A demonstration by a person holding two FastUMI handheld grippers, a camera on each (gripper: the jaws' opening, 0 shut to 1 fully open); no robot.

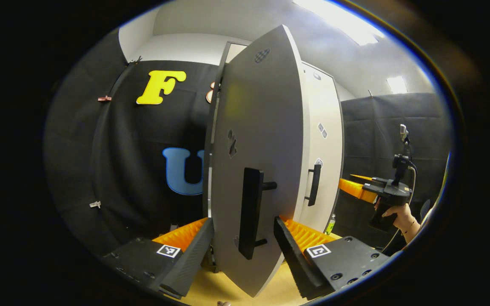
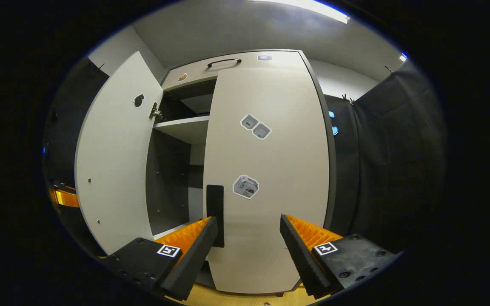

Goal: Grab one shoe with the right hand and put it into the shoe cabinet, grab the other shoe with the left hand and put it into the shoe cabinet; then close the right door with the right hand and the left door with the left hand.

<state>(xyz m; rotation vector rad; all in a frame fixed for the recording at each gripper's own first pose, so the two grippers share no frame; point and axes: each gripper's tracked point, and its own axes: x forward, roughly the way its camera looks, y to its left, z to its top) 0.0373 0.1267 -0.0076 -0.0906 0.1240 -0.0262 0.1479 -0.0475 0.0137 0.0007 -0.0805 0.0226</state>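
The pale shoe cabinet [image 2: 270, 140] stands in front of me. Its right door [image 2: 266, 170] is shut, with a black handle [image 2: 215, 212] at its inner edge. The left door [image 1: 262, 161] stands part-way open, swung out toward the left gripper view. My left gripper [image 1: 244, 225] is open, its fingers on either side of that door's black handle [image 1: 251, 212] without pressing it. My right gripper [image 2: 248, 221] is open just before the shut right door. It also shows in the left gripper view, where a hand [image 1: 398, 212] holds the right gripper [image 1: 357, 188] close to that door.
Through the gap beside the left door [image 2: 113, 161] I see a shelf [image 2: 183, 127] and dark space inside. A flap with a black handle [image 2: 223, 62] tops the cabinet. A green bottle [image 1: 331, 223] stands by the cabinet's right side. The floor [image 1: 211, 293] is light wood.
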